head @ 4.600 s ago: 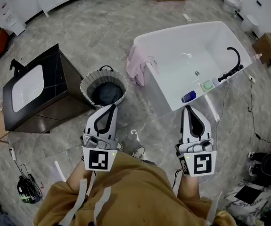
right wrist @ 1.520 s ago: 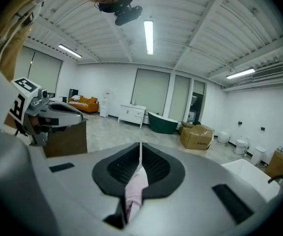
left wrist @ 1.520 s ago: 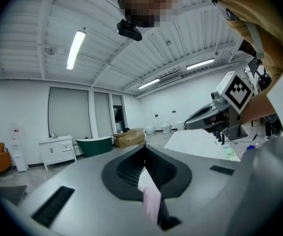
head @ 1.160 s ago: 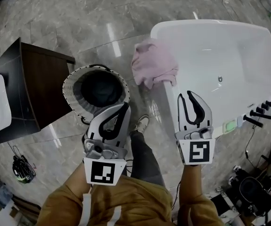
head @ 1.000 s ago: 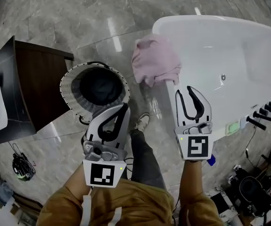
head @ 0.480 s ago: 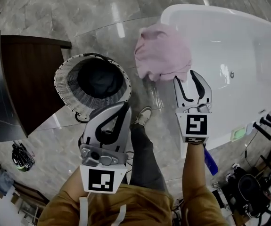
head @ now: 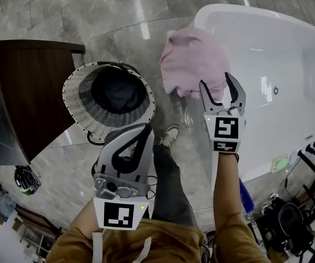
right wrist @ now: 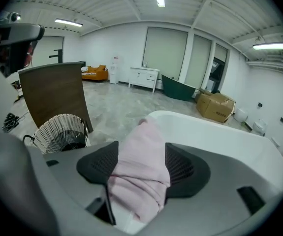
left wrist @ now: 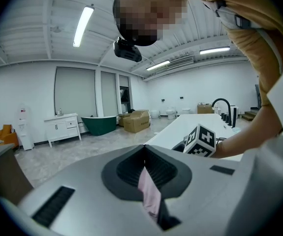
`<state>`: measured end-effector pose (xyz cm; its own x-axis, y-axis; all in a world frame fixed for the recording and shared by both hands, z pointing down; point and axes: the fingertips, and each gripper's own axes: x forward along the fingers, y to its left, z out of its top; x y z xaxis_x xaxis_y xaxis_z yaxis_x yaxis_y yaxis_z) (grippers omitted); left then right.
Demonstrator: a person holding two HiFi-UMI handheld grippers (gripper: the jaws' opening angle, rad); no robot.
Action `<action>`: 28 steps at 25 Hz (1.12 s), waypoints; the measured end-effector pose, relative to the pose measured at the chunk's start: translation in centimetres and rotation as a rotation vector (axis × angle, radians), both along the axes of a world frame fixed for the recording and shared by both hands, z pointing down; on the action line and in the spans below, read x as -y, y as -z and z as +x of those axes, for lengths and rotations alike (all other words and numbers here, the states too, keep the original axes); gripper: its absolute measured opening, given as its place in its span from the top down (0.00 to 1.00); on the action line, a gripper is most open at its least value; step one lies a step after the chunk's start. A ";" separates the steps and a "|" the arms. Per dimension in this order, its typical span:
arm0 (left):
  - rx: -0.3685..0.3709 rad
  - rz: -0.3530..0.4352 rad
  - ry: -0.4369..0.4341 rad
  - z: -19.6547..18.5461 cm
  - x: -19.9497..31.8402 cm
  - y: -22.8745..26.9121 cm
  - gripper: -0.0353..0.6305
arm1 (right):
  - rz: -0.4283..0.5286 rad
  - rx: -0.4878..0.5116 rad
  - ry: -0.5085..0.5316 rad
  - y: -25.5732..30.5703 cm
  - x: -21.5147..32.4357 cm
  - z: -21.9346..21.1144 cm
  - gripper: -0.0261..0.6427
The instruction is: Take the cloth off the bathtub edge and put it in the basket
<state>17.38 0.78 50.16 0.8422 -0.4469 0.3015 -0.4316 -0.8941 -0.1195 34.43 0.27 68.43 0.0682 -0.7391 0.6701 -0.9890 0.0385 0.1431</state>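
Overhead, from the head view: the pink cloth [head: 193, 59] lies bunched over the bathtub [head: 267, 43] rim, near the wicker basket [head: 80, 111]. Its near edge is hidden behind the right gripper [head: 216, 81], held on an outstretched arm. The left gripper [head: 143, 128] is held low, jaws together.

Left gripper view: the jaws meet, and only a pink sliver shows past them.

Right gripper view: the jaws stand apart, having just been opening. The cloth [right wrist: 141, 166] is between them, its length running across the rim. Pad contact is unclear.

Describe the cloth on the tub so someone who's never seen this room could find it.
Find the big white bathtub on the grey floor. Over its rim, at the corner nearest the white wicker basket, hangs a crumpled cloth. It is the only pink, soft thing there.
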 end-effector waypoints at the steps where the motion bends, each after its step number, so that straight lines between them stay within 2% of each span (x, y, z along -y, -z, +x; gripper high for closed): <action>1: 0.005 -0.002 0.005 -0.1 0.1 -0.2 0.94 | -0.008 0.006 -0.002 -0.4 0.2 0.0 0.53; 7: 0.018 -0.012 0.020 -0.5 0.3 -1.2 0.94 | -0.109 0.044 -0.026 -4.1 0.3 0.1 0.40; 12: 0.022 -0.019 0.033 -0.9 0.4 -1.4 0.94 | -0.197 0.094 -0.041 -6.6 0.4 -0.5 0.39; 15: 0.025 -0.017 0.033 -1.1 0.4 -1.2 0.94 | -0.220 0.067 -0.030 -6.7 0.6 -0.5 0.39; 19: 0.024 -0.015 0.037 -1.3 0.5 -1.0 0.94 | -0.193 0.039 -0.033 -6.2 0.4 -0.5 0.48; 24: 0.023 -0.013 0.034 -1.3 0.3 -0.9 0.94 | -0.157 0.058 -0.052 -5.0 0.0 -0.6 0.55; 28: 0.019 -0.015 0.025 -1.2 -0.3 -0.7 0.94 | -0.125 0.050 -0.049 -3.5 -0.5 -0.7 0.64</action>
<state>16.20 1.04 50.87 0.8248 -0.4635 0.3240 -0.4520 -0.8846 -0.1148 33.75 0.75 71.98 0.0663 -0.6459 0.7605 -0.9959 0.0040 0.0903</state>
